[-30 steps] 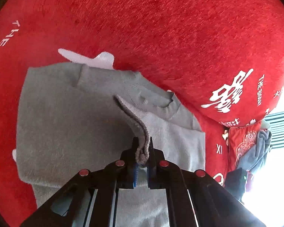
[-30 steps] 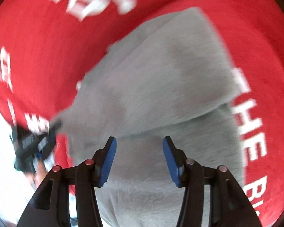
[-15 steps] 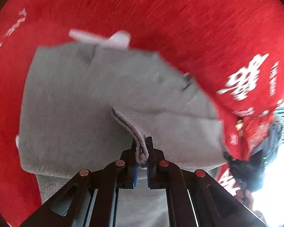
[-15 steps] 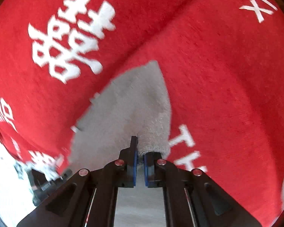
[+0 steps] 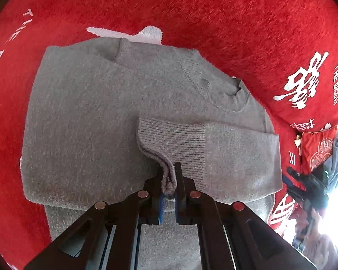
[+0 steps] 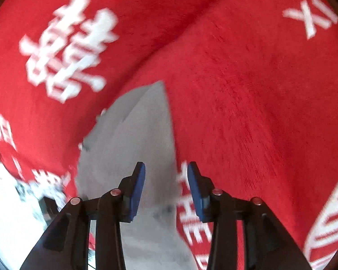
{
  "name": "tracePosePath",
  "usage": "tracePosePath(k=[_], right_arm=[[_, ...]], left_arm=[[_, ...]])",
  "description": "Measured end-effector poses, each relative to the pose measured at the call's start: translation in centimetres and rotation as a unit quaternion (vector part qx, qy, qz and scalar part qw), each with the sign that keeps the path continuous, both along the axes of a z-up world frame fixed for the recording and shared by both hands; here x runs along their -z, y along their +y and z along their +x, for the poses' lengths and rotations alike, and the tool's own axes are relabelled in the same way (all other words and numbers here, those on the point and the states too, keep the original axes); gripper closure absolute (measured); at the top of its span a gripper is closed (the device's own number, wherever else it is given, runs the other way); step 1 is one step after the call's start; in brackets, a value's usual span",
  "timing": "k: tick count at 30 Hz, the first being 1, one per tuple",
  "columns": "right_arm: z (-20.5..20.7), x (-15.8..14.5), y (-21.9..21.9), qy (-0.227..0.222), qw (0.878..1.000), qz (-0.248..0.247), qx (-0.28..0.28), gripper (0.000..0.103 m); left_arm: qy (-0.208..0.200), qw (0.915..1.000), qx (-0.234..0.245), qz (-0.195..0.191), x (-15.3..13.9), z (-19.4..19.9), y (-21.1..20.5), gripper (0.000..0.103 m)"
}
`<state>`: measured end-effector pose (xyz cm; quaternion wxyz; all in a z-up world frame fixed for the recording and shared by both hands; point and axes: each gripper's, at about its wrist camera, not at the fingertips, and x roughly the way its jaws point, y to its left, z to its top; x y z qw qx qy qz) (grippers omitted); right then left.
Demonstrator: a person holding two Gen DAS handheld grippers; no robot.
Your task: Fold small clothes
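pinching the cuff [image 5: 169, 180] in my left gripper [image 5: 169, 193] — right gripper [image 6: 165, 186] just opening, jaws apart, empty over the sweater [image 6: 133, 135].

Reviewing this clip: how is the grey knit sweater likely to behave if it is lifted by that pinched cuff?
Probably floppy: the grey sweater lies limp on the red cover, and its cuff bends where the left gripper pinches it. Likely only the sleeve rises first, the body trailing. The fuzzy knit probably grips the plush cover rather than sliding.
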<state>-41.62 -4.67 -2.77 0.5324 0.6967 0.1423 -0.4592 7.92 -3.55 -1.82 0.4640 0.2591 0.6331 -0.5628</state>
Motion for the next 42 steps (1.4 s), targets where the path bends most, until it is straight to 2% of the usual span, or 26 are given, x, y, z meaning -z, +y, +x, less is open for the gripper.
tracePosePath(k=[2,3,4,8,11,15,18,22,24,27,30,32,35,37,41,42], right_arm=[[0.1,1.9,-1.1,-0.035,0.999,0.020,0.003,0.060],[0.3,2.6,-1.4,-0.050,0.998,0.032,-0.005,0.070],[0.7,2.7,-1.7,-0.053,0.998,0.034,-0.019,0.093],[2.6,-0.5,-2.4,0.048,0.994,-0.014,-0.101,0.094],[3.1,-0.1,-2.5,0.106,0.986,0.001,-0.126,0.094],[2.5,0.3,-1.7,0.110,0.988,0.004,-0.112,0.093],[3.3,-0.5,-1.5,0.138,0.984,0.009,-0.108,0.083],[4.2,-3.1,-0.6,0.187,0.977,-0.006,-0.104,0.083],[4.8,-4.5,0.1,0.190,0.976,-0.021,-0.104,0.083],[6.2,-5.5,0.9,0.187,0.974,-0.030,-0.121,0.083],[8.5,-4.8,0.8,0.176,0.973,-0.020,-0.146,0.083],[9.1,-4.3,0.9,0.161,0.976,-0.009,-0.144,0.083],[9.0,-3.7,1.8,0.109,0.988,0.007,-0.109,0.081],[8.9,-2.9,2.6,0.058,0.995,0.021,-0.075,0.061],[8.5,-0.5,2.8,0.013,0.999,0.045,-0.017,0.059],[8.2,-0.2,2.7,0.003,0.999,0.043,-0.002,0.064]], left_arm=[[-0.003,1.0000,0.000,0.000,-0.2,-0.1,0.0,0.096],[-0.006,1.0000,0.002,-0.002,-0.4,-0.1,-0.1,0.096],[-0.009,0.9999,0.003,-0.005,-0.6,-0.2,-0.1,0.096],[-0.046,0.9983,0.023,-0.027,-1.4,-0.8,-0.7,0.096],[-0.065,0.9969,0.042,-0.015,-0.9,-0.9,-0.4,0.095],[-0.111,0.9926,0.050,-0.008,-1.5,-0.2,1.2,0.095],[-0.141,0.9895,0.033,0.001,-2.1,1.4,2.1,0.095],[-0.138,0.9898,0.030,-0.013,-3.8,2.1,2.4,0.095],[-0.137,0.9893,0.039,-0.028,-4.7,1.5,2.1,0.095],[-0.131,0.9888,0.061,-0.036,-4.8,-0.2,1.5,0.095],[-0.147,0.9863,0.071,-0.021,-3.5,-1.6,0.9,0.095],[-0.149,0.9864,0.070,-0.006,-2.6,-1.8,0.8,0.095],[-0.145,0.9873,0.065,-0.006,-1.9,-2.0,1.3,0.095],[-0.144,0.9875,0.064,-0.009,-1.9,-1.9,1.5,0.095],[-0.146,0.9872,0.063,-0.005,-2.0,-2.0,1.2,0.095],[-0.147,0.9870,0.064,-0.005,-2.1,-2.0,1.2,0.095]])
